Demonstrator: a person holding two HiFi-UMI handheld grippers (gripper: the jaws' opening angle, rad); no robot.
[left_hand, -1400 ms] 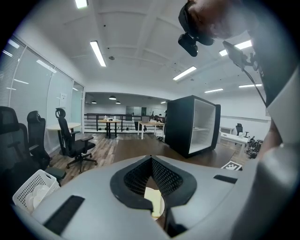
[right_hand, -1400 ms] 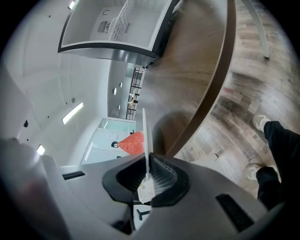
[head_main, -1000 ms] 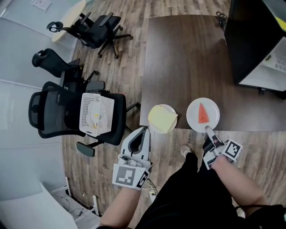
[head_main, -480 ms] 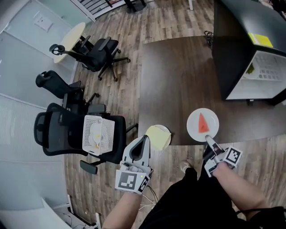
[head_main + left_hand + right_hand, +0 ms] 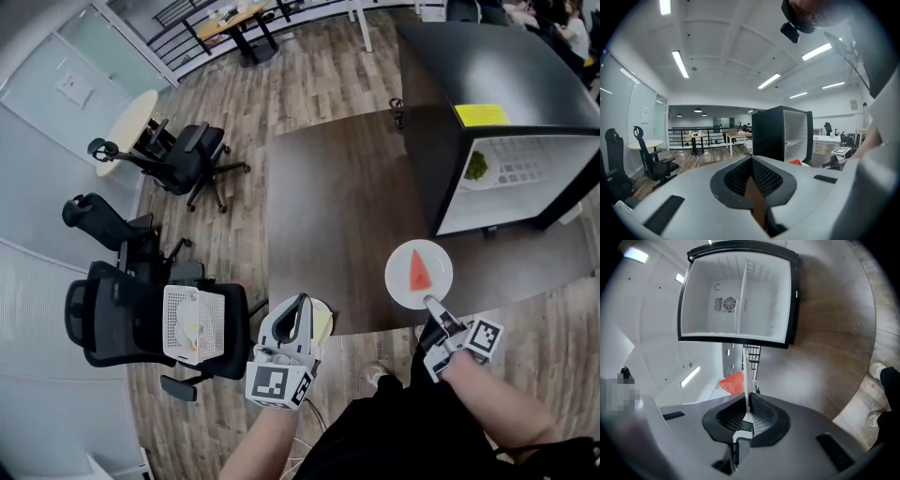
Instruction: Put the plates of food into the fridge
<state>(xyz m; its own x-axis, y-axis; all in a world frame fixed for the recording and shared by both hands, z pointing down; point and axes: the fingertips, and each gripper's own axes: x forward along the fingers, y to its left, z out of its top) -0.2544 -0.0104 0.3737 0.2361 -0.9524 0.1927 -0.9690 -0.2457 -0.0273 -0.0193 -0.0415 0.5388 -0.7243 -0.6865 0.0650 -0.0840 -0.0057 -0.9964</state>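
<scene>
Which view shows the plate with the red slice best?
The head view: the whole round plate and its red slice show from above, its rim in the right gripper. The right gripper view shows the plate edge-on, a thin white line. The left gripper view catches only a red sliver.

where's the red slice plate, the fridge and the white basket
red slice plate (image 5: pixel 400 279): head view, bare white part
fridge (image 5: pixel 473 66): head view, black top
white basket (image 5: pixel 214 314): head view, mesh face

White basket (image 5: pixel 194 323) on black office chair (image 5: pixel 101 323)
</scene>
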